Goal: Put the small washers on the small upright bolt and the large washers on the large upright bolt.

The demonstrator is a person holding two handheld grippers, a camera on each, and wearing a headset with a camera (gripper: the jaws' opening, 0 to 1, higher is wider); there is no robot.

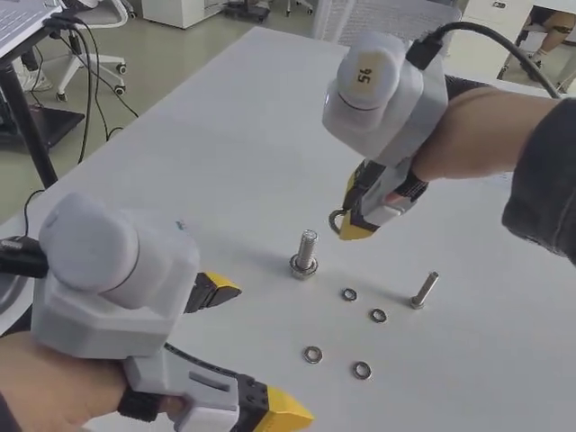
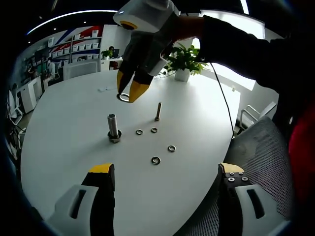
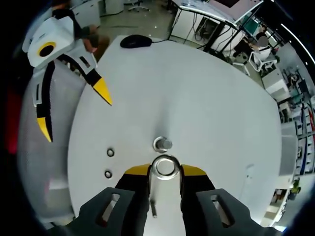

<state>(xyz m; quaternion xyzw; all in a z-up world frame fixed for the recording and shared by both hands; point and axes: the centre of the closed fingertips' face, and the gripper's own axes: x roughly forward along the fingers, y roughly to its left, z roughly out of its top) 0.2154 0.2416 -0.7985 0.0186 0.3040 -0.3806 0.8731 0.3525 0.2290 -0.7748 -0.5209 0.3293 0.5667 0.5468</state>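
Observation:
The large upright bolt [image 1: 307, 252] stands mid-table with a ring at its base. My right gripper [image 1: 346, 225] hangs just above and to the right of it, shut on a large washer [image 1: 337, 220]. In the right gripper view the large washer [image 3: 165, 167] sits between the yellow tips, close over the bolt head [image 3: 162, 144]. The small upright bolt [image 1: 423, 290] stands further right. Several small washers [image 1: 349, 294] [image 1: 312, 355] lie flat between and in front of the bolts. My left gripper [image 1: 256, 351] is open at the near left, holding nothing.
The round white table [image 1: 234, 153] has bare surface to the left and behind the bolts. Its near right edge [image 2: 216, 162] drops to a mesh chair [image 2: 261, 147]. A potted plant [image 2: 183, 61] stands at the far edge.

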